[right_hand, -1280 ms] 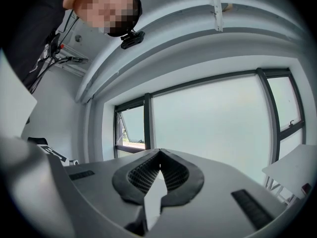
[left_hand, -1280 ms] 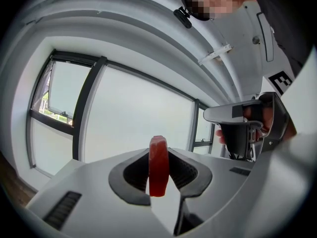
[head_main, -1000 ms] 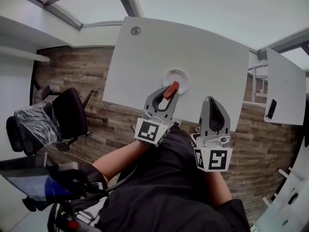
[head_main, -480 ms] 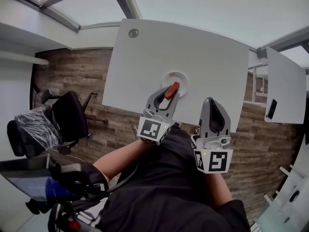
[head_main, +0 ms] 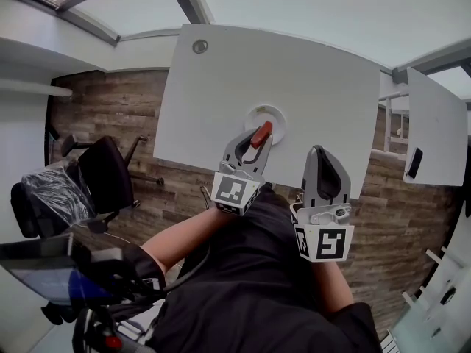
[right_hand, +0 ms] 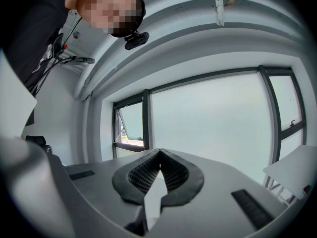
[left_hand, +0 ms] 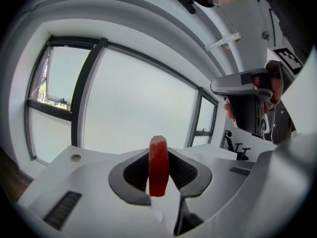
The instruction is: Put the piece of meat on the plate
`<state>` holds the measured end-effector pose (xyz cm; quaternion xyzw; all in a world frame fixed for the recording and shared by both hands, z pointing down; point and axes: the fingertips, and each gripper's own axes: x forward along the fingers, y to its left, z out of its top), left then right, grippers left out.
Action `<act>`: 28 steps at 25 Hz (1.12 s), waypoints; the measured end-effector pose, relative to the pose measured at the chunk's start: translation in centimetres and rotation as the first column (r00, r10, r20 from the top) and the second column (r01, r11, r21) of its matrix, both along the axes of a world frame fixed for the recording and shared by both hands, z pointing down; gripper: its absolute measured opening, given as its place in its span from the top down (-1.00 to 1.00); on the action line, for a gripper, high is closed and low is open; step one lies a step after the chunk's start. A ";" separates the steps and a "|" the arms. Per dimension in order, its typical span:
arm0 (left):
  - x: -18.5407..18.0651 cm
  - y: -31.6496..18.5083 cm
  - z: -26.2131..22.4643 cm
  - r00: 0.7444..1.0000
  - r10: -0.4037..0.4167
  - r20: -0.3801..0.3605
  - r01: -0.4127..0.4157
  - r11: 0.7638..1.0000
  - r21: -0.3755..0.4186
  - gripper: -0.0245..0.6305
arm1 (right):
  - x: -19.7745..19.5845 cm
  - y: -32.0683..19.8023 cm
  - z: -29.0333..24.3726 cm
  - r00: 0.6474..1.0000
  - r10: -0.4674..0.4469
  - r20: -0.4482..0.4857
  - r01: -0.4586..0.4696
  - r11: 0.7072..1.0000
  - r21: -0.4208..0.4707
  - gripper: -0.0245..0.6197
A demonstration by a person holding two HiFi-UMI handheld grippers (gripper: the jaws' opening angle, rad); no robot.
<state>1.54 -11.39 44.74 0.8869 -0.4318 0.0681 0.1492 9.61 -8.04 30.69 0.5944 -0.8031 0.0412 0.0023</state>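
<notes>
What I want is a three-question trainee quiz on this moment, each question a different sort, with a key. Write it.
1. True or false: the left gripper is shut on the piece of meat.
2. Pick one: the right gripper has its jaws A) together, with nothing between them; B) clamped on the meat; C) wide apart.
3. Fill in: the meat is held in the air, not yet set on the white ____ on the table.
Key: 1 true; 2 A; 3 plate.
</notes>
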 end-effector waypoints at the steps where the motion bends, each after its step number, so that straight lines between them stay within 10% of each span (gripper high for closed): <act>1: 0.1 -0.1 0.1 1.000 0.000 0.005 0.000 1.000 0.002 0.63 | 0.2 -0.1 0.1 1.000 -0.002 0.001 0.002 1.000 -0.002 0.91; 28: 0.5 -0.5 1.6 0.999 -0.012 0.041 0.013 1.000 -0.024 0.63 | 0.2 -0.4 0.4 0.999 -0.034 -0.011 0.034 0.999 -0.010 0.91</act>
